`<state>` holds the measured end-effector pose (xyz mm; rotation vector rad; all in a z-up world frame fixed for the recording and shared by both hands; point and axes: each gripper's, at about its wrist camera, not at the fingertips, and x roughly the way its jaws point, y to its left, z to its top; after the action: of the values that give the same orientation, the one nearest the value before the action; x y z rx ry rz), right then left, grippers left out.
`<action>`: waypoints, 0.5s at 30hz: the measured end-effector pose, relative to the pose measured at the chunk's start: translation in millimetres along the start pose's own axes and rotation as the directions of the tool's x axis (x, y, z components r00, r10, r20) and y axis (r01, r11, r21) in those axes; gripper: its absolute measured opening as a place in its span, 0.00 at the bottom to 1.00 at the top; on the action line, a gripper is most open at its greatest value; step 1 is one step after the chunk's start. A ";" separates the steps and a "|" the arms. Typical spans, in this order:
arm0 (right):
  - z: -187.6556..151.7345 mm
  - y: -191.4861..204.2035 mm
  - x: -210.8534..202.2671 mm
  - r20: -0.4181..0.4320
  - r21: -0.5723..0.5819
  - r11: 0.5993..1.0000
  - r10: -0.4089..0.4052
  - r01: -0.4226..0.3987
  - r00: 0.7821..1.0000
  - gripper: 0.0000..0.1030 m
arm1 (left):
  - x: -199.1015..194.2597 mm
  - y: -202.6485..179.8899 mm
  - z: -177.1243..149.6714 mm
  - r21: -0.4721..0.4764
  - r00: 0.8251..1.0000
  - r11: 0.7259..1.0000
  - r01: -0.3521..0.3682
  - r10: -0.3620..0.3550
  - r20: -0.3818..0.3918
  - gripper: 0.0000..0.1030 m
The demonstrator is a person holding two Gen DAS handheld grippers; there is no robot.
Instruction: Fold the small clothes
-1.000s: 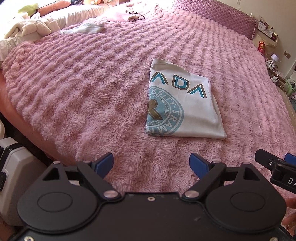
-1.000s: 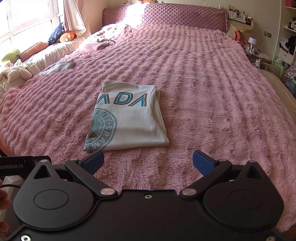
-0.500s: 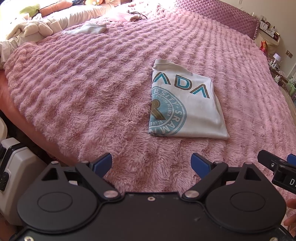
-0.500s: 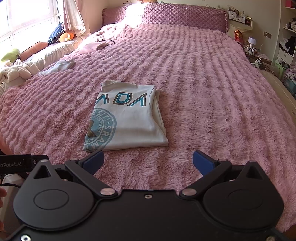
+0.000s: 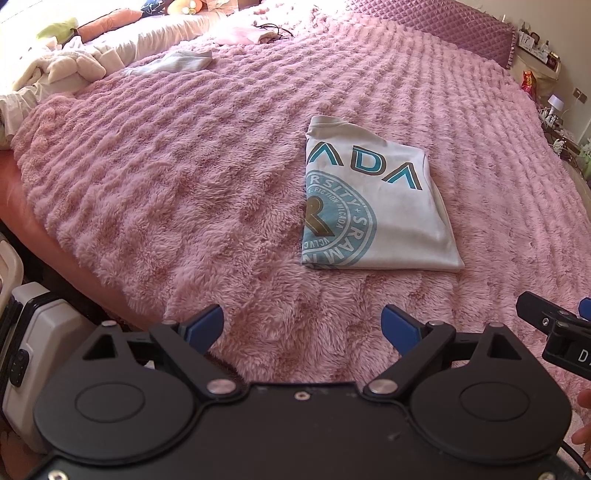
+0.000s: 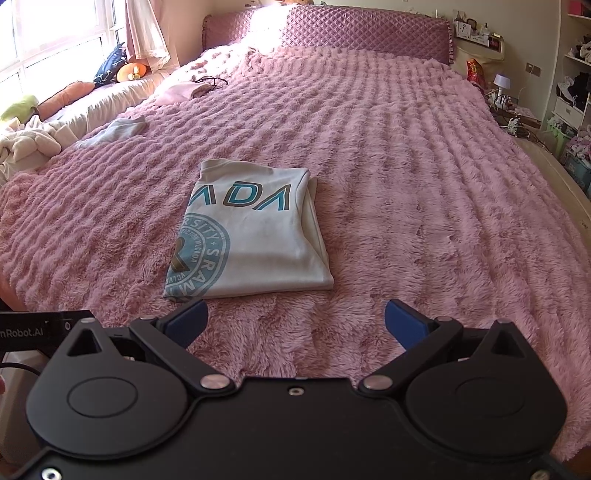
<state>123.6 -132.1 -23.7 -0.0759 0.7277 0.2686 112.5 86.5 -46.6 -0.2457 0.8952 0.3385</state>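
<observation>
- The pink blanket [image 6: 406, 177] covering the bed is deep, fluffy plush with a ribbed, wavy pile.
- The folded T-shirt [image 6: 266, 243] is smooth, matt white knit cloth; its teal and brown print looks flat and slightly cracked.
- The left gripper [image 5: 303, 326] has a matt black plastic body, shiny metal pivot pins and blue fingertips [image 5: 207, 325] that look like soft rubber.
- The right gripper [image 6: 295, 321] is of the same matt black plastic with metal pins.
- The headboard [image 6: 369, 33] is quilted mauve fabric with a faint sheen.
- A pale ribbed cloth [image 6: 118, 131] lies matt and soft.
</observation>
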 end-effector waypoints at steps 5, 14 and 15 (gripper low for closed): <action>0.1 0.7 0.1 -0.001 0.002 1.000 -0.002 0.002 1.000 1.00 | -0.9 -2.3 -0.3 0.010 1.000 1.000 0.002 -0.002 -0.001 0.95; -1.4 -2.6 0.2 -0.002 0.001 1.000 -0.004 0.004 1.000 1.00 | -0.2 -0.4 1.3 -0.001 1.000 1.000 0.003 -0.003 -0.003 0.95; -1.4 -3.1 0.1 -0.002 0.001 1.000 -0.004 0.004 1.000 1.00 | -0.6 -0.6 1.1 -0.003 1.000 1.000 0.001 -0.001 0.001 0.95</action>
<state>123.6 -135.3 -24.9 -0.0764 0.7299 0.2644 113.2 86.3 -45.4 -0.2490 0.8939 0.3395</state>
